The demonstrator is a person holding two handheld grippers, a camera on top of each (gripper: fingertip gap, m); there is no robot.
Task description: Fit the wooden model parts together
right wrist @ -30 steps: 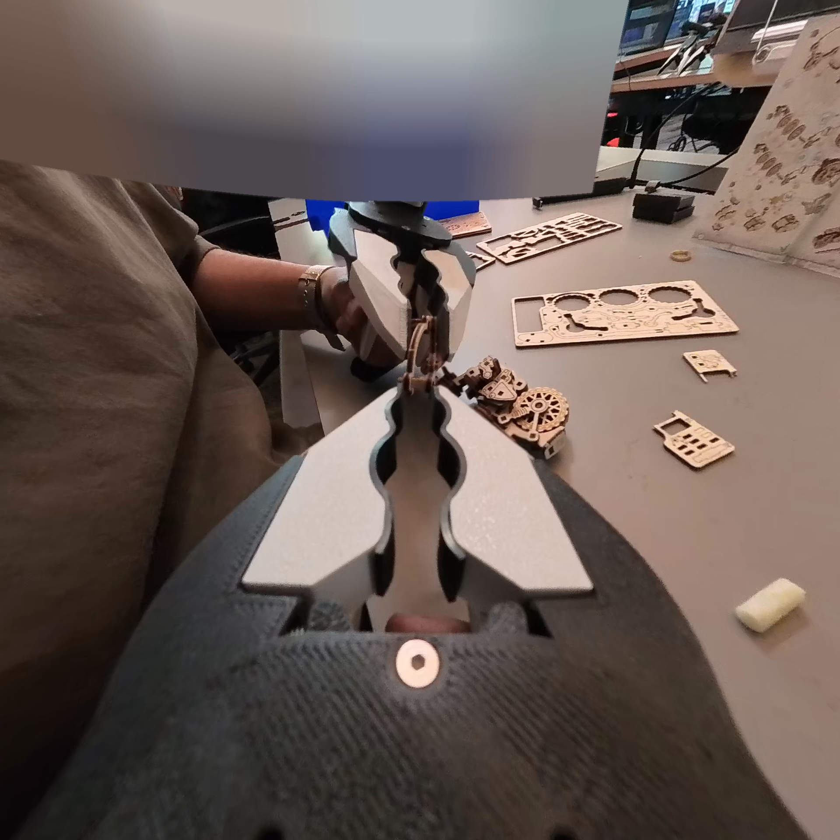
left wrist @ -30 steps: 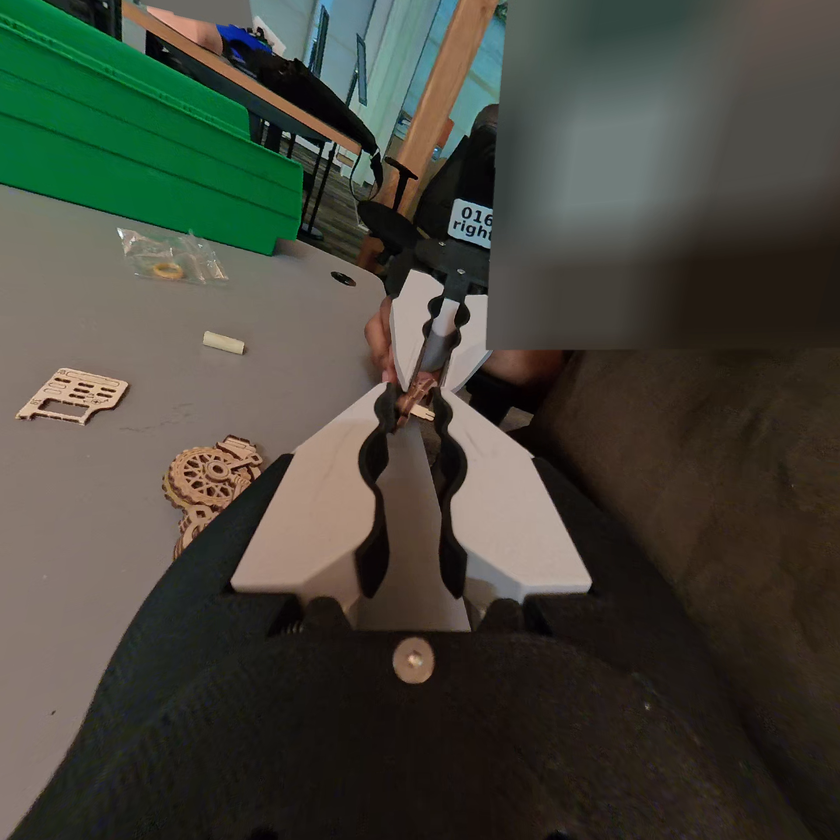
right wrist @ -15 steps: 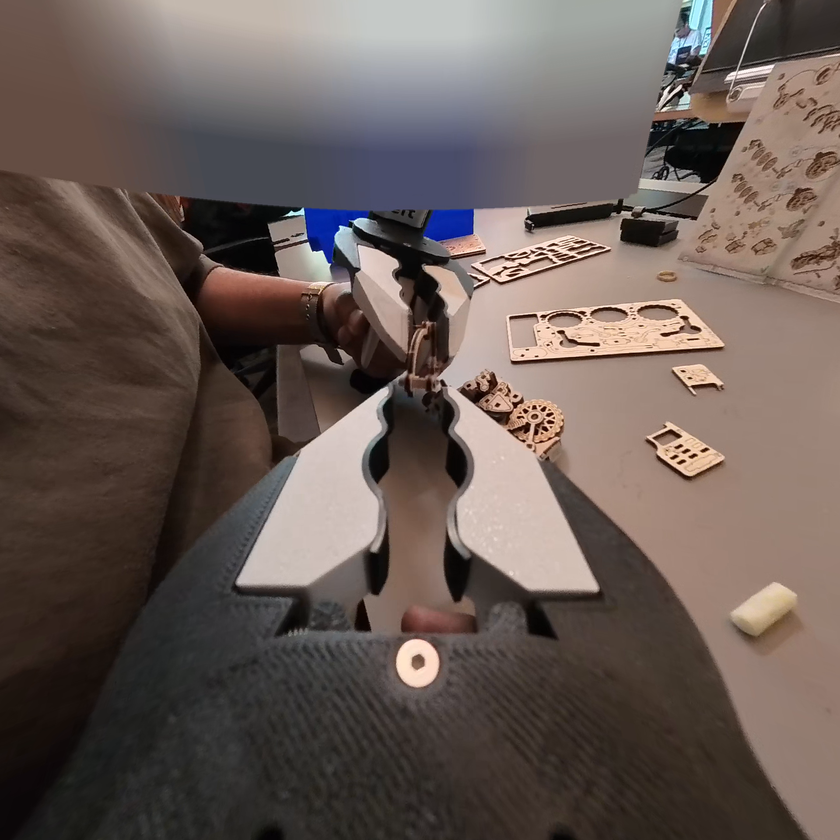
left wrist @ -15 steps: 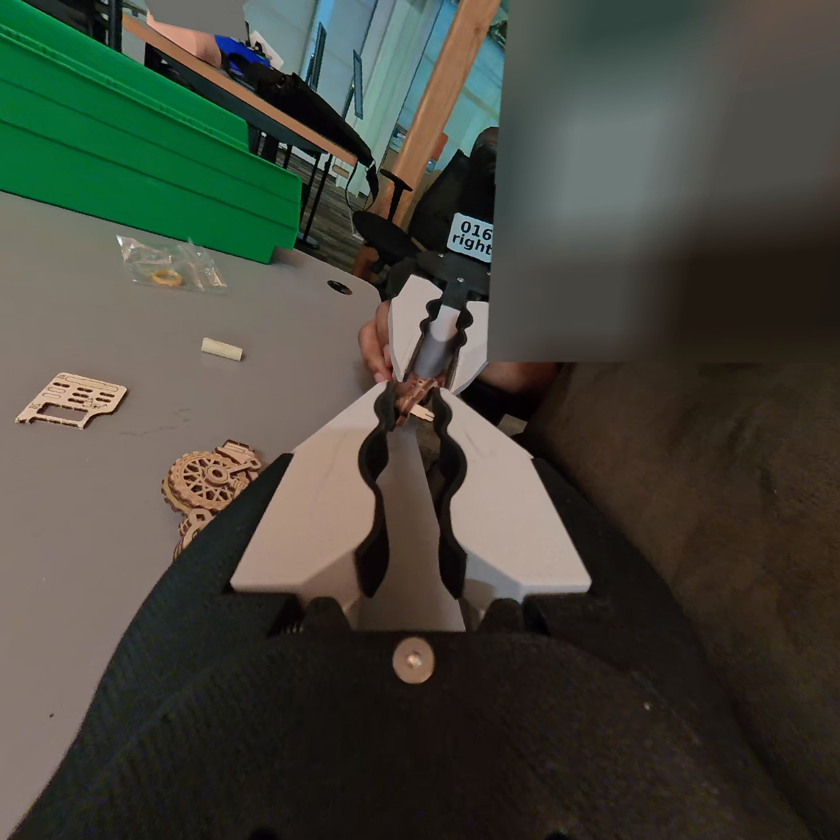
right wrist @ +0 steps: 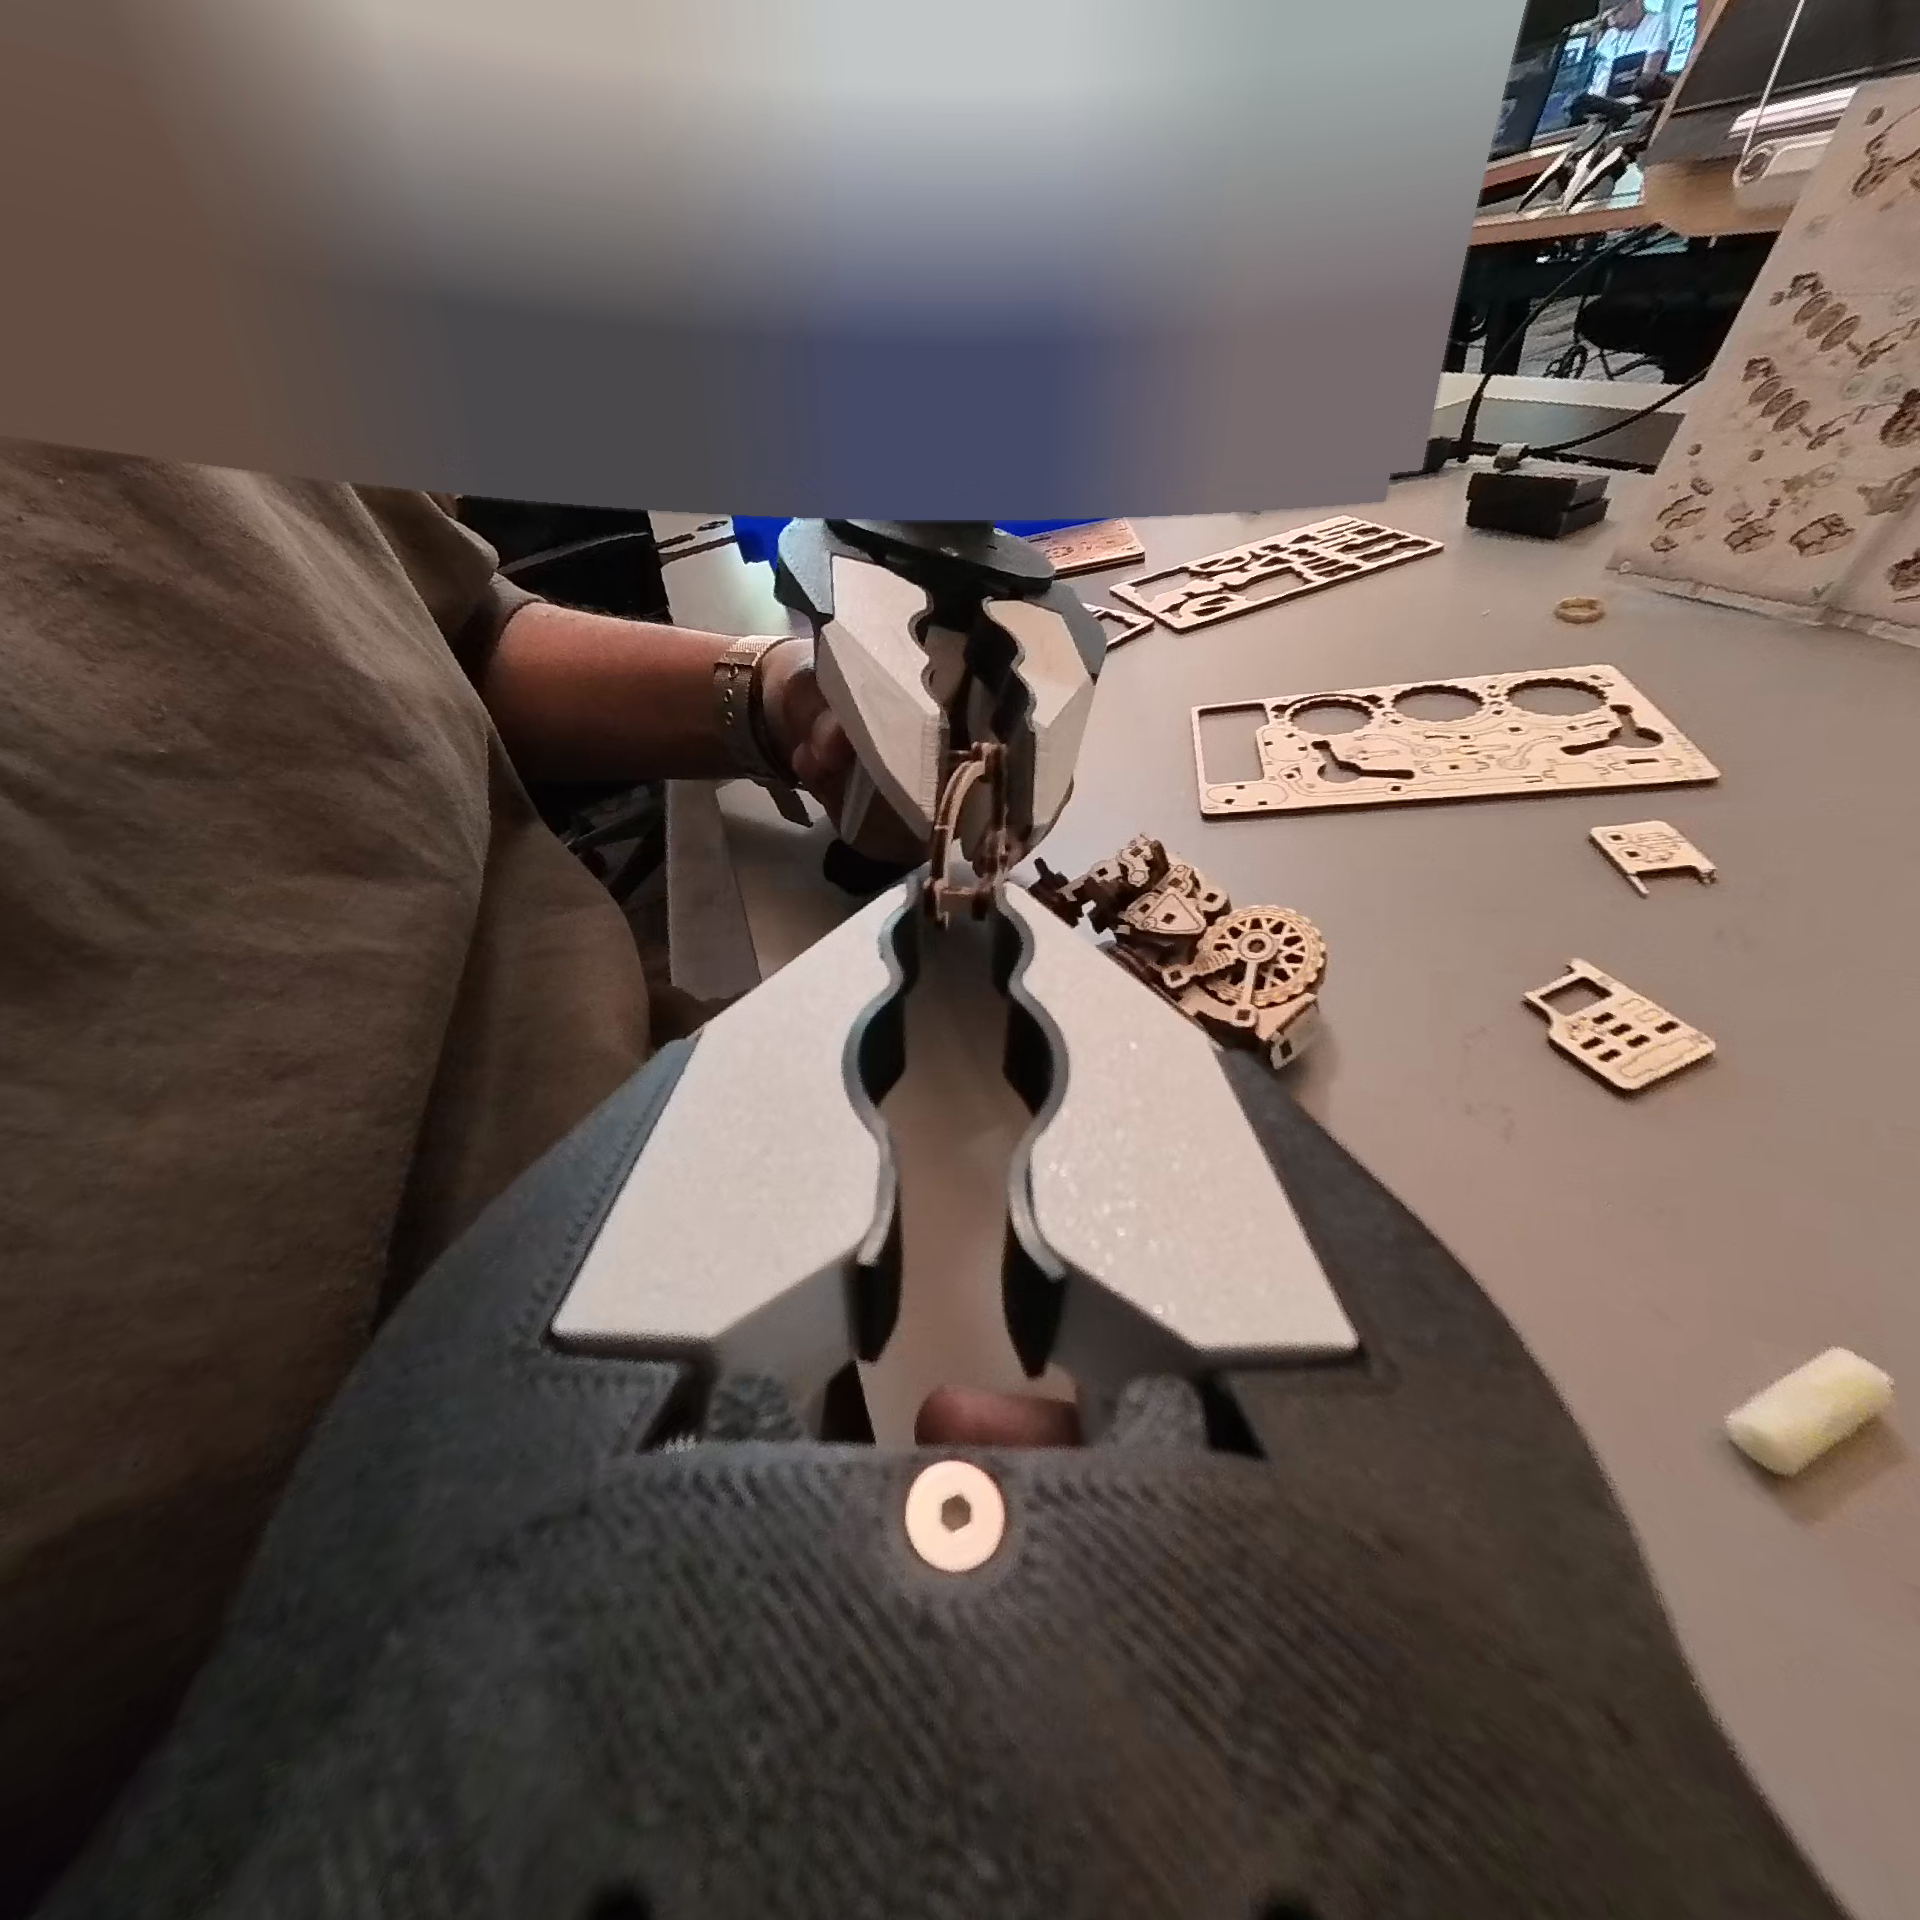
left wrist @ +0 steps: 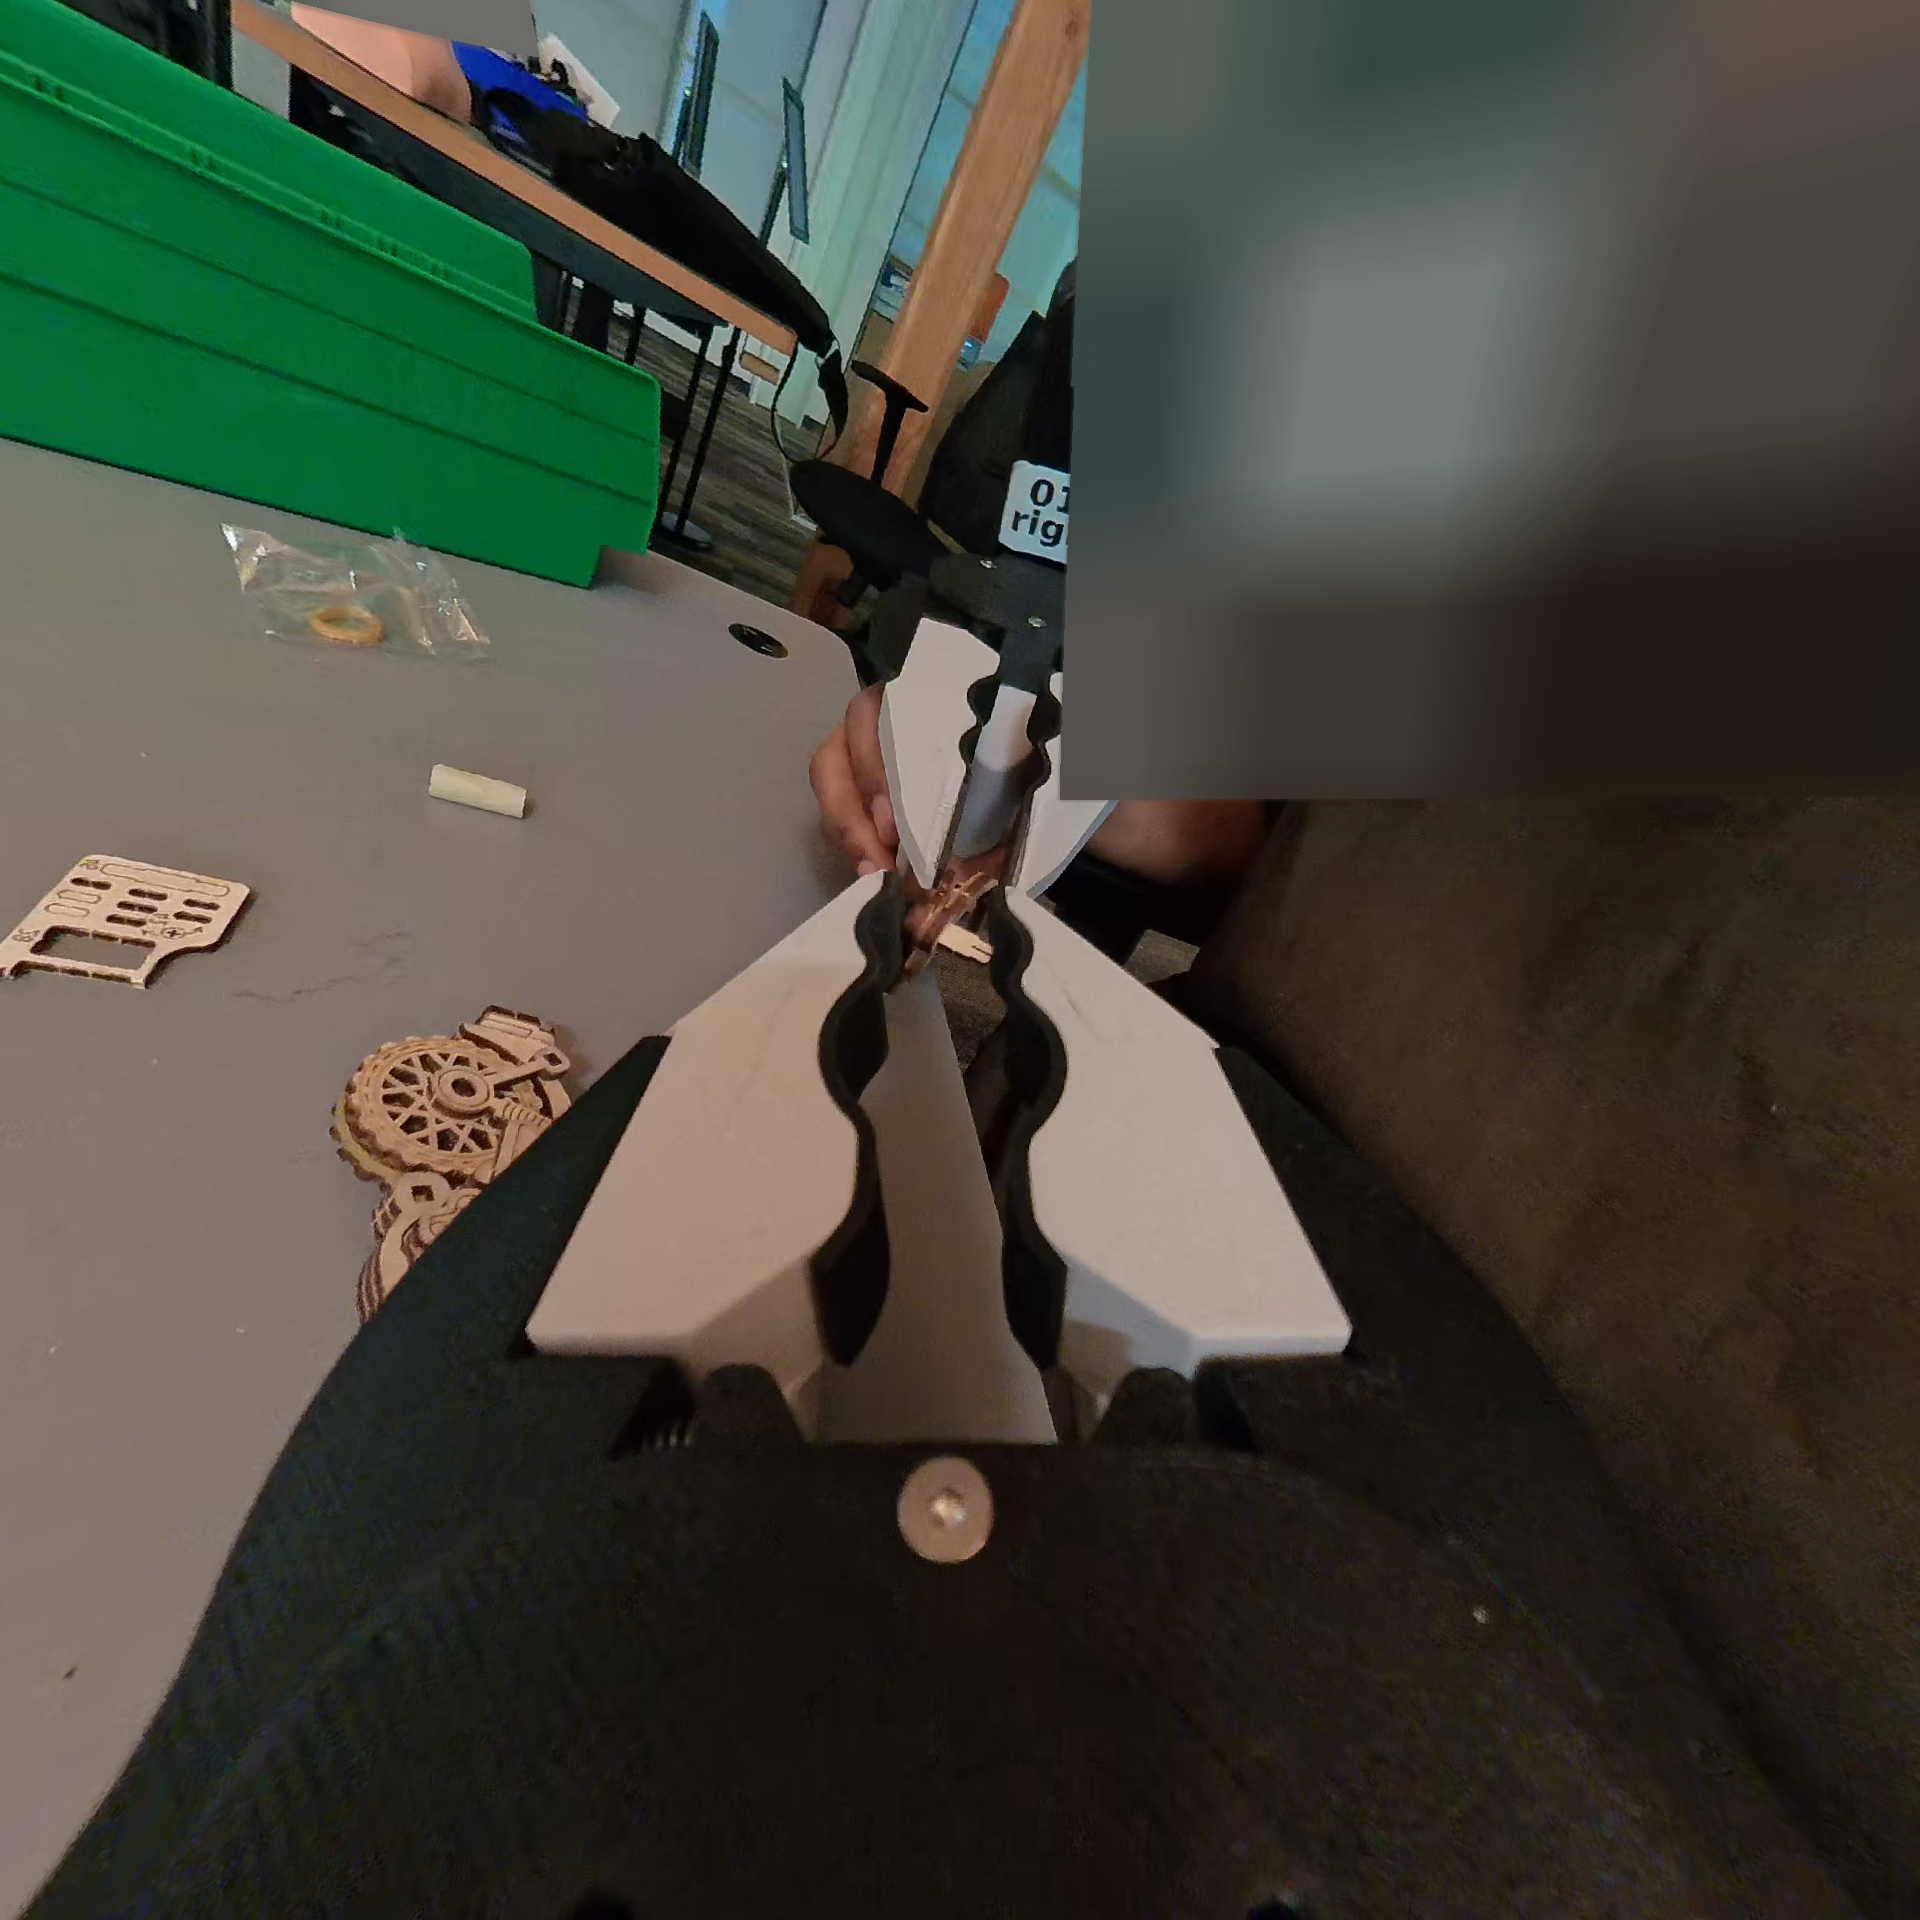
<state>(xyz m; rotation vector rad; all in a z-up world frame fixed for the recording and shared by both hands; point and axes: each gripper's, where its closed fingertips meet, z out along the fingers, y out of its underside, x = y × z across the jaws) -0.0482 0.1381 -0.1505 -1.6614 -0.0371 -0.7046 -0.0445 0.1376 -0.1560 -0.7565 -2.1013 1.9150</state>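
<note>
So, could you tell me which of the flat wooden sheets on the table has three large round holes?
The large rectangular sheet, lying beyond the geared assembly. The two small cards nearer have only little slots.

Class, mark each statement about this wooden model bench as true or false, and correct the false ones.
1. Both tools meet tip to tip over small wooden parts. True.
2. The geared wooden assembly is held in the right tool. False: it lies on the grey table.
3. A green crate sits at the table's far side. True.
4. The pale foam cylinder rests on the punched wooden sheet. False: it lies apart, on bare table.
</note>
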